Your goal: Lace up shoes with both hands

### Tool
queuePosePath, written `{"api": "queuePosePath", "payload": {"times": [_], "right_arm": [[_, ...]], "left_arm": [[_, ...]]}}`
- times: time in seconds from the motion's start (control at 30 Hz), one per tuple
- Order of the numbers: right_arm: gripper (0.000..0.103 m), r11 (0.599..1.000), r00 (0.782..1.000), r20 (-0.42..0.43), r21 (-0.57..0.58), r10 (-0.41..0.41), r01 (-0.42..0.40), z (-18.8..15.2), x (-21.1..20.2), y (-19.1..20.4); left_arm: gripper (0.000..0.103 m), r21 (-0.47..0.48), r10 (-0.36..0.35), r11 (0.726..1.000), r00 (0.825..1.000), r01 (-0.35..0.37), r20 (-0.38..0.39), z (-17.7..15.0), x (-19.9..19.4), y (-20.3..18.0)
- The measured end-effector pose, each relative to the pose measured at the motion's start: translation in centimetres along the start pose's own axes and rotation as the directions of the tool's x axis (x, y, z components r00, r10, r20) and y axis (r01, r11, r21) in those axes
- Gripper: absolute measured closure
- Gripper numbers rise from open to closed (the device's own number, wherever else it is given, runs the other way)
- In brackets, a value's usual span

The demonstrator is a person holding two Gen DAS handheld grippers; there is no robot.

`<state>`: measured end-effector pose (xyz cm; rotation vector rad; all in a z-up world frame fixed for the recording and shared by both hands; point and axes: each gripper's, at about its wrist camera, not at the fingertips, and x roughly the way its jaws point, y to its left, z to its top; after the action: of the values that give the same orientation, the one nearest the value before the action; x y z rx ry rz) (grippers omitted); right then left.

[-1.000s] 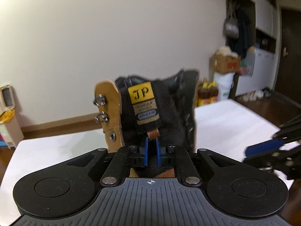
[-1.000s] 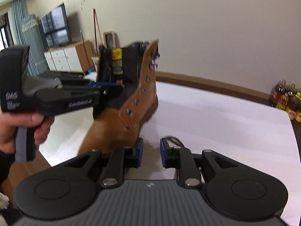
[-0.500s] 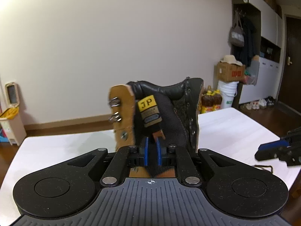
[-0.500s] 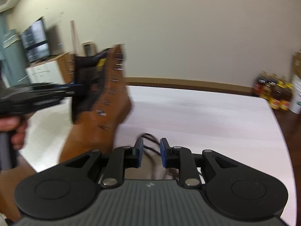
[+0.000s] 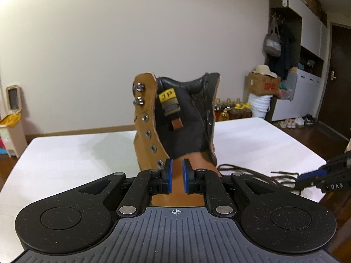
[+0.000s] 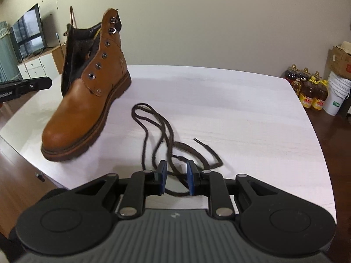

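The tan leather boot (image 6: 87, 100) stands left of centre on the white surface (image 6: 241, 109), its toe hidden behind the spread left tongs (image 5: 177, 176). Right tongs (image 6: 176, 178) gape over the loose brown lace (image 6: 166, 135), partly hidden.

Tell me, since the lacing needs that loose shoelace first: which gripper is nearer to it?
Right. The right gripper hangs open right above the shoelace; the left gripper sits by the boot's toe.

Dim, even indoor light with soft shadows on the white table (image 6: 241, 109), strong fisheye bending and dark vignette at corners, both views mostly sharp, slight motion blur on the boot (image 6: 83, 100) sole.
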<state>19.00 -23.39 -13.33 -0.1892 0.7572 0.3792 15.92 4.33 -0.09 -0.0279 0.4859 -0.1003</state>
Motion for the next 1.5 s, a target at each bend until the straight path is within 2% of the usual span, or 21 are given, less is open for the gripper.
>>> {"api": "queuePosePath", "payload": {"times": [0.07,0.17,0.27,0.3,0.37,0.5,0.6,0.73,0.77,0.83,1.03,1.17,1.23,1.3,1.4,1.5], "right_arm": [[0.081,0.996,0.999,-0.002,0.075,-0.044,0.044,0.1,0.2,-1.5],[0.081,0.973,1.0,0.001,0.232,-0.002,0.002,-0.1,0.2,-4.4],[0.081,0.902,0.996,0.019,0.423,0.089,-0.089,-0.6,0.9,-7.6],[0.081,0.887,0.994,0.026,0.45,0.104,-0.105,-0.6,1.2,-8.2],[0.081,0.892,0.994,0.027,0.438,0.105,-0.106,-0.3,1.5,-8.3],[0.081,0.94,0.995,-0.008,0.328,0.097,-0.089,0.7,2.6,-7.3],[0.081,0.98,0.996,-0.045,0.186,0.082,-0.073,1.1,3.2,-5.6],[0.082,0.991,0.995,-0.056,0.111,0.079,-0.072,1.1,3.6,-4.8],[0.085,0.992,0.995,-0.054,0.104,0.084,-0.078,1.0,3.7,-4.8],[0.099,0.989,0.993,-0.047,0.11,0.104,-0.098,0.9,3.6,-5.1],[0.1,0.979,0.982,0.043,0.088,0.183,-0.186,2.1,1.2,-4.8],[0.1,0.948,0.944,0.114,0.039,0.309,-0.315,4.0,-0.9,-2.7],[0.1,0.938,0.93,0.135,0.008,0.342,-0.346,4.8,-1.5,-1.6],[0.1,0.913,0.899,0.159,-0.047,0.408,-0.406,6.1,-2.1,0.4],[0.1,0.887,0.873,0.163,-0.12,0.46,-0.445,7.5,-2.2,2.9],[0.1,0.868,0.859,0.147,-0.167,0.491,-0.467,8.5,-1.8,4.8]], "left_arm": [[0.091,0.003,-0.007,1.0,1.0,0.007,-0.001,-0.1,0.1,-0.3],[0.091,0.01,-0.016,1.0,1.0,0.016,-0.006,-0.4,0.1,-0.7],[0.091,0.017,-0.015,1.0,1.0,0.015,-0.012,-0.7,0.3,-0.9],[0.091,0.018,-0.015,1.0,1.0,0.015,-0.014,-0.7,0.4,-1.0],[0.091,0.021,-0.013,1.0,1.0,0.014,-0.018,-0.8,0.5,-1.2],[0.091,0.024,-0.009,1.0,1.0,0.009,-0.022,-0.8,0.7,-1.3],[0.091,0.022,-0.004,1.0,1.0,0.005,-0.025,-0.9,0.7,-1.3],[0.091,0.02,-0.019,1.0,1.0,0.019,-0.025,-0.8,0.9,-1.3],[0.091,0.022,-0.027,0.999,0.999,0.028,-0.025,-0.7,0.9,-1.4],[0.091,0.028,-0.049,0.998,0.998,0.05,-0.025,-0.7,1.0,-1.4],[0.091,0.052,-0.123,0.991,0.992,0.124,-0.025,-0.3,0.9,-1.4],[0.091,0.048,-0.117,0.992,0.993,0.118,-0.008,-0.3,0.2,-0.7],[0.091,0.043,-0.096,0.994,0.995,0.096,0.003,-0.2,-0.4,-0.1],[0.091,0.046,-0.051,0.998,0.999,0.051,0.009,-0.2,-0.8,0.8],[0.091,0.048,-0.002,0.999,1.0,0.002,0.01,-0.1,-1.2,1.8],[0.091,0.033,0.016,0.999,1.0,-0.016,0.006,-0.2,-1.4,2.5]]}}
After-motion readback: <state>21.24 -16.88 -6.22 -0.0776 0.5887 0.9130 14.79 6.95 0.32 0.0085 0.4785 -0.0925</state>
